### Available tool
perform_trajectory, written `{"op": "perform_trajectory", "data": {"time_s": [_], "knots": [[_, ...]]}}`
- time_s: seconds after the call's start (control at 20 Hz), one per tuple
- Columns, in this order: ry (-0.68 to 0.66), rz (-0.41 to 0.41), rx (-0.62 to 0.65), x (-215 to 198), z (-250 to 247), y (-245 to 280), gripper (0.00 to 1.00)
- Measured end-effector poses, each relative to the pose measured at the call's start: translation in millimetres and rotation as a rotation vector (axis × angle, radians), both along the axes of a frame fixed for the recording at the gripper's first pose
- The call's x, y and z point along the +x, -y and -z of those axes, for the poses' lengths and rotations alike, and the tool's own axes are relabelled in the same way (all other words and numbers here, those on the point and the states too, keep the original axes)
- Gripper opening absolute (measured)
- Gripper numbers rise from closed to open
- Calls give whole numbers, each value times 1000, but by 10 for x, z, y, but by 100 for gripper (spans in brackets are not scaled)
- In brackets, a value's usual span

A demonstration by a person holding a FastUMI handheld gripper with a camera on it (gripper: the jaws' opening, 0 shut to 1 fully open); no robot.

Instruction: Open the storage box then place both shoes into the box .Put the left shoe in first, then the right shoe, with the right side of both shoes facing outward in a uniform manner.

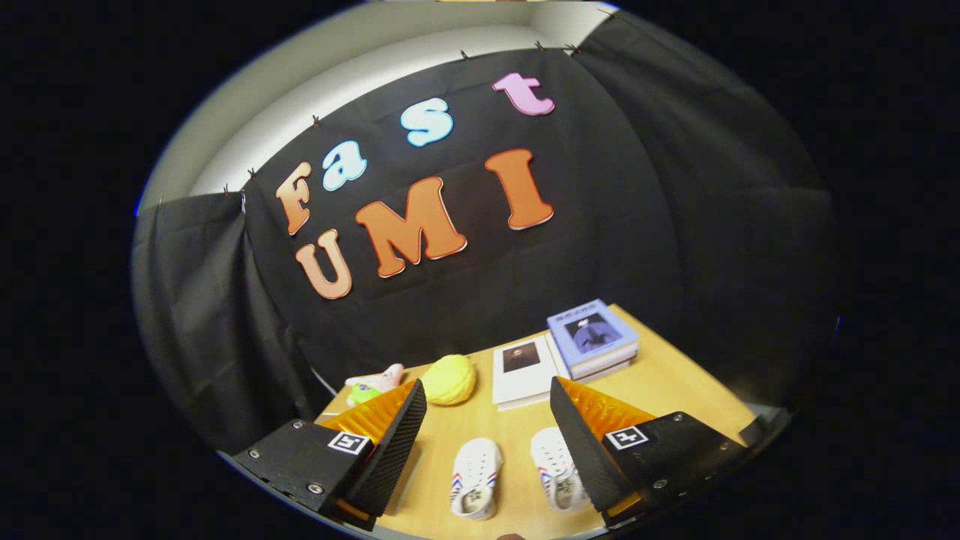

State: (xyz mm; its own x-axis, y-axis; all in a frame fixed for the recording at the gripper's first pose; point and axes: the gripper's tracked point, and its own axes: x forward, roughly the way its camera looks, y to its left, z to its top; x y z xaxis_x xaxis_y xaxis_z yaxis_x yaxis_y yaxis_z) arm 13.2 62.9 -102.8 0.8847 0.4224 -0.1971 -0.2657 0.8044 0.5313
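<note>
Your fingers (416, 420) stand wide apart with nothing held between them, raised above the wooden table (675, 390). Your gripper (487, 394) looks down on a pair of small white shoes lying side by side on the table in the gap between the fingers, toes pointing away from you. The left-hand shoe (475, 478) sits about midway in the gap; the right-hand shoe (559, 469) lies close against the right finger, partly hidden by it. Beyond the shoes you have a yellow knitted ball (450, 379), with a pink and green plush toy (373, 385) near it, just past the left finger. Further right, a white book (523, 369) lies flat, and a stack of books (594, 336) topped by a blue cover rests beside it.
</note>
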Motion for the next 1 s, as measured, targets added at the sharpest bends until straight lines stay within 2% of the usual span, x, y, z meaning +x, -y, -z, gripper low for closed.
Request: {"op": "perform_trajectory", "data": {"time_s": [0.4,0.6,0.85,1.0], "knots": [[-301,-408,372,-331,555,-1307,98],[-433,-550,511,-443,783,-1799,98],[-557,-688,632,-574,976,-2282,98],[-598,-736,618,-616,1139,-2528,98]]}}
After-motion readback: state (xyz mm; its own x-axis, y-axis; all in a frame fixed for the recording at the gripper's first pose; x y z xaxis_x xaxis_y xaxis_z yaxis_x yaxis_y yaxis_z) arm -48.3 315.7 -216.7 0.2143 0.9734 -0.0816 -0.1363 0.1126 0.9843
